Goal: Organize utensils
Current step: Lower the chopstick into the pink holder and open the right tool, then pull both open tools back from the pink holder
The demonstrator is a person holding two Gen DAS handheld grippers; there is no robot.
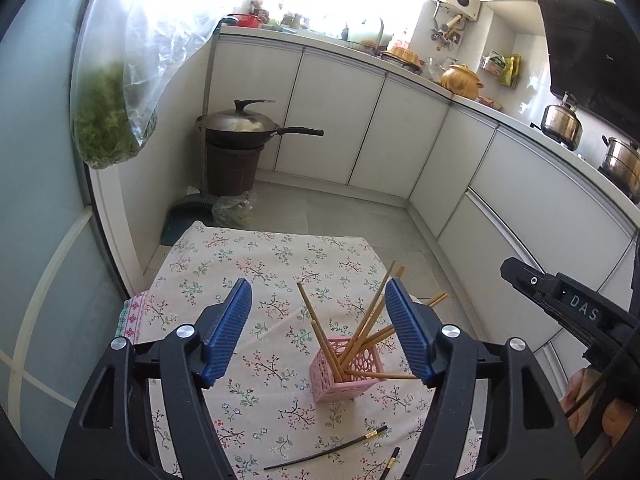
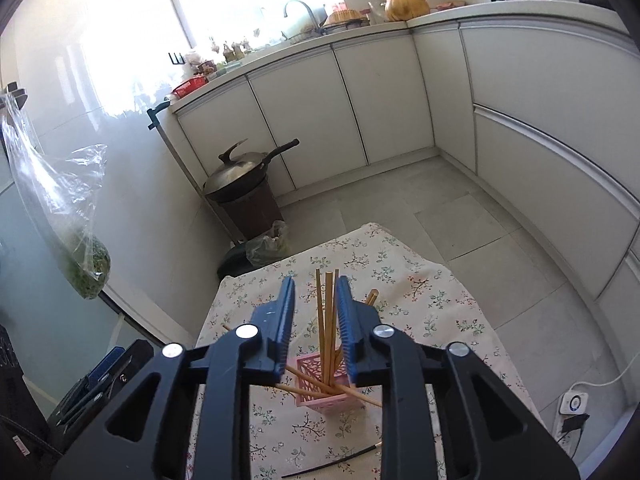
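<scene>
the bamboo chopsticks (image 1: 362, 326) stand fanned out in a pink lattice holder (image 1: 347, 372) at lower centre of the left wrist view, on the floral cloth of the surface (image 1: 256, 264).

the left gripper (image 1: 318, 322) has its blue ribbed fingers (image 1: 228, 330) spread wide, with nothing clamped; the holder and sticks sit in the gap toward the right finger, whose pad overlaps some stick tips in the picture, though contact cannot be told. the right gripper (image 2: 314, 316) has its fingers (image 2: 285, 320) parted only a little, and two or three upright sticks rise in the gap without being pinched, as far as the view shows. in the left wrist view the right gripper (image 1: 560, 300) shows at the right edge, with part of a hand (image 1: 588, 404) behind it.

two black chopsticks (image 1: 332, 448) lie flat on the cloth at the bottom of the frame, in front of the holder.

beyond the surface's far edge is a grey tiled floor (image 1: 344, 216). at centre left a lidded wok (image 1: 240, 124) sits on a dark bin (image 1: 232, 168), with a dustpan (image 1: 186, 216) below it. a clear bag of greens (image 1: 108, 120) hangs at upper left. white cabinets (image 1: 340, 116) curve across the back, with a clay pot (image 1: 460, 80) and a steel kettle (image 1: 562, 120) on top at upper right, under a bright window.
</scene>
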